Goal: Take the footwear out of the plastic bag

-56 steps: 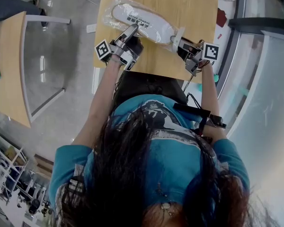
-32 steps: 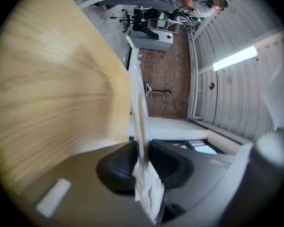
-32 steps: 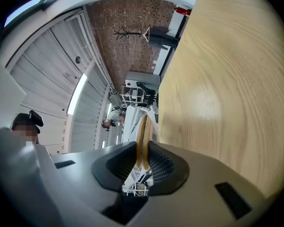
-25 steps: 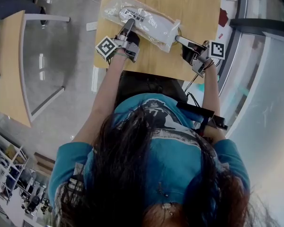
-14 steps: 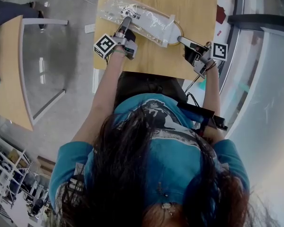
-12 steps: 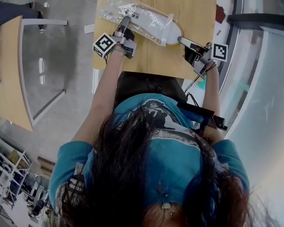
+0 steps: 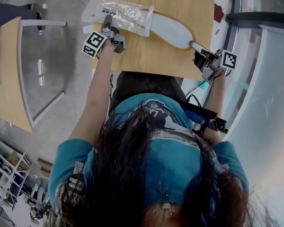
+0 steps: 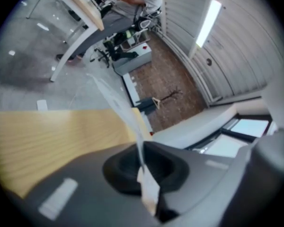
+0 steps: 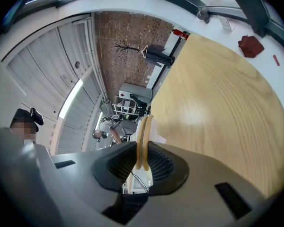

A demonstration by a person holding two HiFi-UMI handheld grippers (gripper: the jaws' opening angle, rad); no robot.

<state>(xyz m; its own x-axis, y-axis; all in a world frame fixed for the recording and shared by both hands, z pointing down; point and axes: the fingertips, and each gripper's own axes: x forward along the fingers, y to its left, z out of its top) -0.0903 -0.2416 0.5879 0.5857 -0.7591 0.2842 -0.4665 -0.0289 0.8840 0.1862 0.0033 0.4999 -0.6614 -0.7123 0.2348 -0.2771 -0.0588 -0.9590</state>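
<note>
A pair of flat white insoles with tan rims [image 7: 173, 30] lies on the wooden table [image 7: 146, 56], most of it outside the clear plastic bag [image 7: 118, 13]; its far tip sits at the bag's mouth. My right gripper [image 7: 191, 44] is shut on the near end; in the right gripper view the two thin edges [image 9: 143, 136] stand pinched between the pads of the right gripper [image 9: 143, 162]. My left gripper [image 7: 107, 20] is shut on the bag's near edge at the table's left. The film [image 8: 118, 105] rises from the left gripper [image 8: 141, 162].
A second wooden table [image 7: 7, 70] stands to the left across grey floor. A small red object [image 7: 219, 13] lies on the white ledge right of the table, also in the right gripper view as a red object [image 9: 250, 46]. The table's front edge runs just below both grippers.
The grippers have moved apart: the left one carried the bag leftward, the right one drew the insoles rightward, out of the bag. The left jaws have closed onto the film.
</note>
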